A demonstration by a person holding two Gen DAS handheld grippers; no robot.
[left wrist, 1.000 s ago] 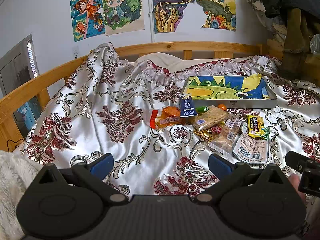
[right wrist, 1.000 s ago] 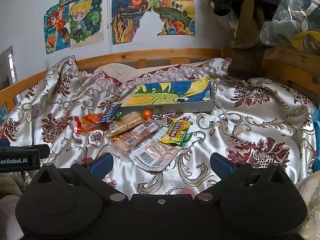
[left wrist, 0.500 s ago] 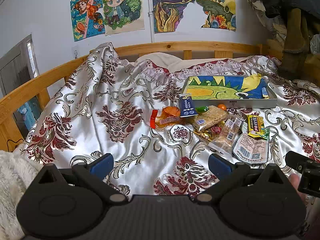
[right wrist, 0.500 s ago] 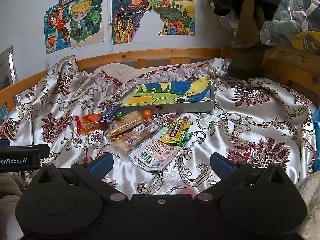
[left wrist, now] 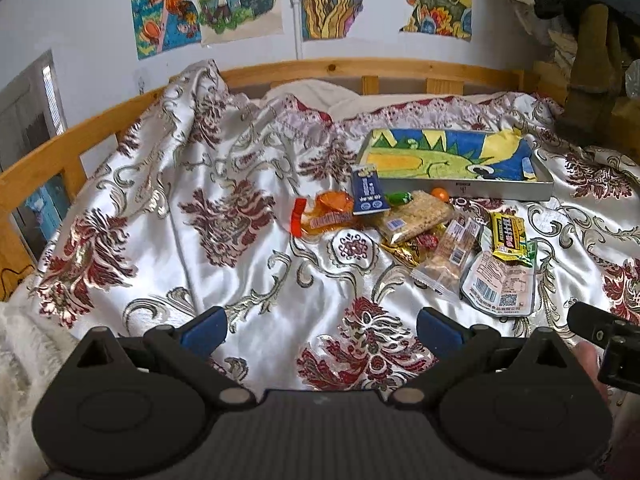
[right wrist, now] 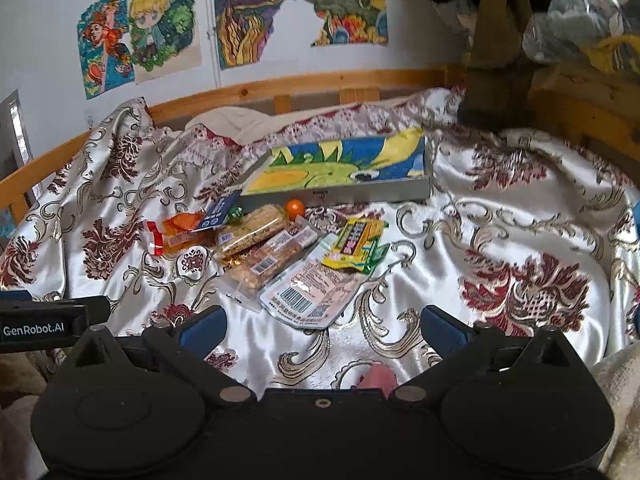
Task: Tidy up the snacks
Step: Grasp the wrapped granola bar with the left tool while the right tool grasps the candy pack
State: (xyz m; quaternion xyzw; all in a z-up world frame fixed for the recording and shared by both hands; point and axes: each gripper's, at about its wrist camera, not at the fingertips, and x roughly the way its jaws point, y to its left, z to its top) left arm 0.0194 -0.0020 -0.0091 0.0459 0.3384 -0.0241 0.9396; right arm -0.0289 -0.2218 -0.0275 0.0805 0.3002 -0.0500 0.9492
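Several snack packets lie in a heap on a satin bedspread: a blue carton [left wrist: 369, 194], an orange packet [left wrist: 326, 216], a cracker pack [left wrist: 416, 222], a clear biscuit pack [left wrist: 450, 256], a yellow-green packet [left wrist: 508, 236] and a white barcode pouch [left wrist: 500, 286]. Behind them sits a grey tray [left wrist: 500, 190] with a dinosaur picture inside. My left gripper [left wrist: 320, 326] is open, low and short of the heap. My right gripper [right wrist: 322, 326] is open too, just short of the white pouch [right wrist: 308, 292]; the yellow-green packet [right wrist: 356, 244] and tray [right wrist: 360, 194] lie beyond.
A wooden bed rail [left wrist: 360, 70] runs behind the bedspread [left wrist: 192, 216], with posters on the wall above. Clothes and bags [right wrist: 560, 40] pile at the right. A small orange ball [right wrist: 295, 207] sits by the tray. The other gripper's body shows at the right edge [left wrist: 608, 332].
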